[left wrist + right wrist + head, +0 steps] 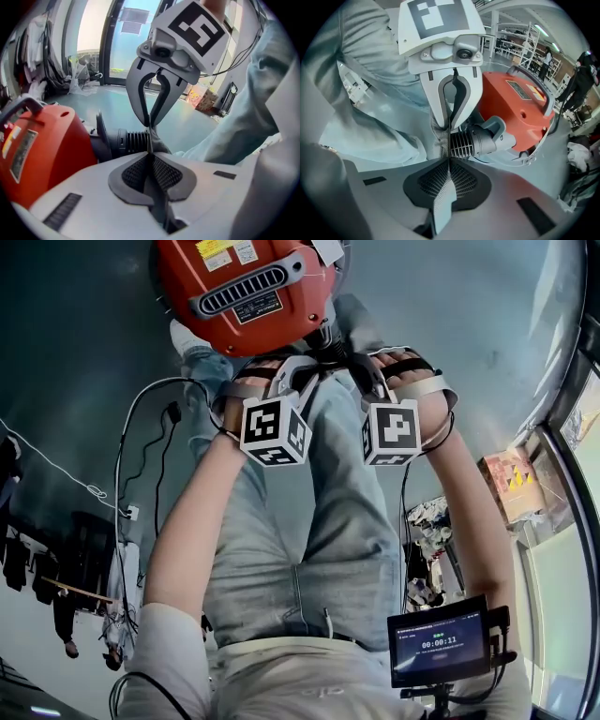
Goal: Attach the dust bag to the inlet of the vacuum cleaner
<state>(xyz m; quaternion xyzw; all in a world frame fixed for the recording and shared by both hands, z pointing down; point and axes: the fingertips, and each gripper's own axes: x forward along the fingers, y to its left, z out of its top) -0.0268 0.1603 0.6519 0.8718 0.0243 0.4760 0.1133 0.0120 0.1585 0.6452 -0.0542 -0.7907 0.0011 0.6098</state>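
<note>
Bare floor (pixel 450 296) lies open all round the red vacuum (pixel 246 292) at 12 o'clock. The pale blue bag (pixel 319 512) hangs slack from there toward 6 o'clock, its top edge just beside the ribbed black inlet (pixel 461 143). The left gripper (pixel 149 154) and right gripper (pixel 449 158) each pinch that cloth edge.

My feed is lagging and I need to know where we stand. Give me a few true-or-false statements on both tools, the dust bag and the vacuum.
1. The left tool is shut on the dust bag. True.
2. The right tool is open and empty. False: it is shut on the same bag edge.
3. The vacuum cleaner is blue. False: its body is red.
4. The ribbed inlet lies right beside the pinched bag edge. True.
</note>
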